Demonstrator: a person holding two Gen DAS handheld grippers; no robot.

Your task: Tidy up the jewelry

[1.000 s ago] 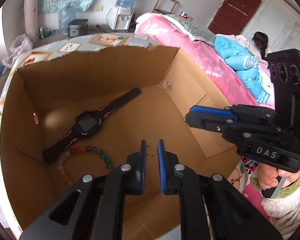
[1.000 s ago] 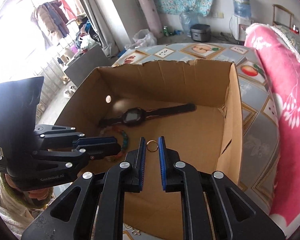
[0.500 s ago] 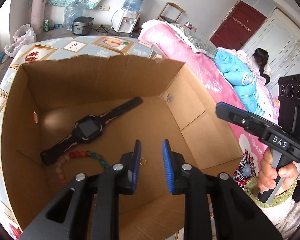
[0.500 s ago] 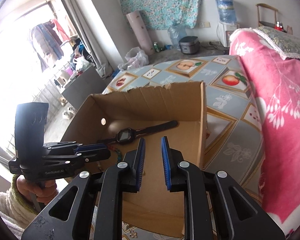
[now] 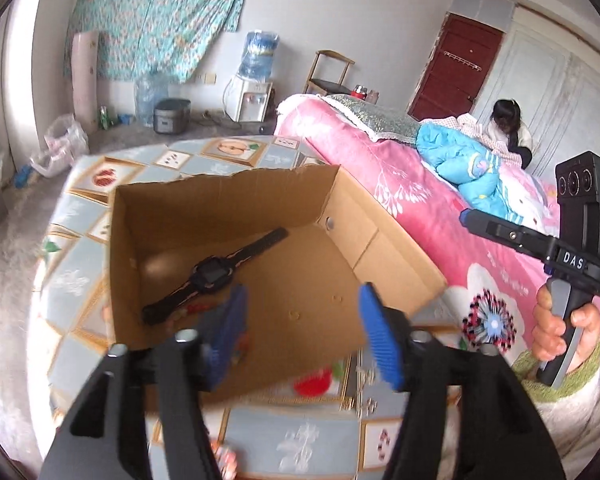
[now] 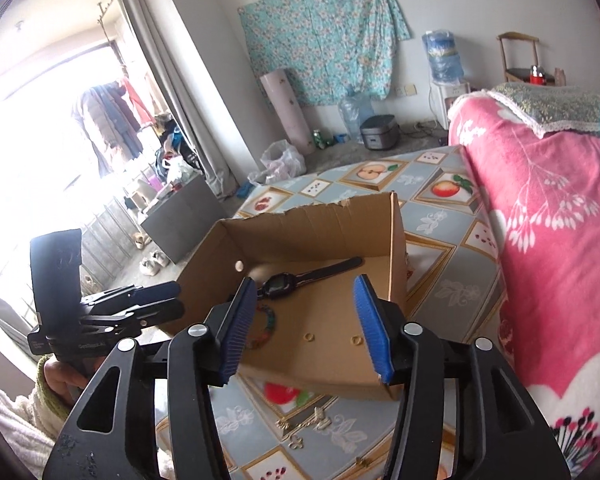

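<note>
**Both jaws opening, nothing gripped**

The jaws of the left gripper (image 5: 302,332) are seen wide apart and opening, with nothing between the blue pads. The jaws of the right gripper (image 6: 306,326) are likewise opening and empty. Both are held above the near edge of the cardboard box (image 6: 324,220), which stands on the patterned bench (image 6: 440,276). On the box floor a black watch (image 6: 278,282) is laid at the far side, a beaded bracelet (image 6: 266,330) near left, and two small gold rings (image 6: 308,336) near the front.
</note>
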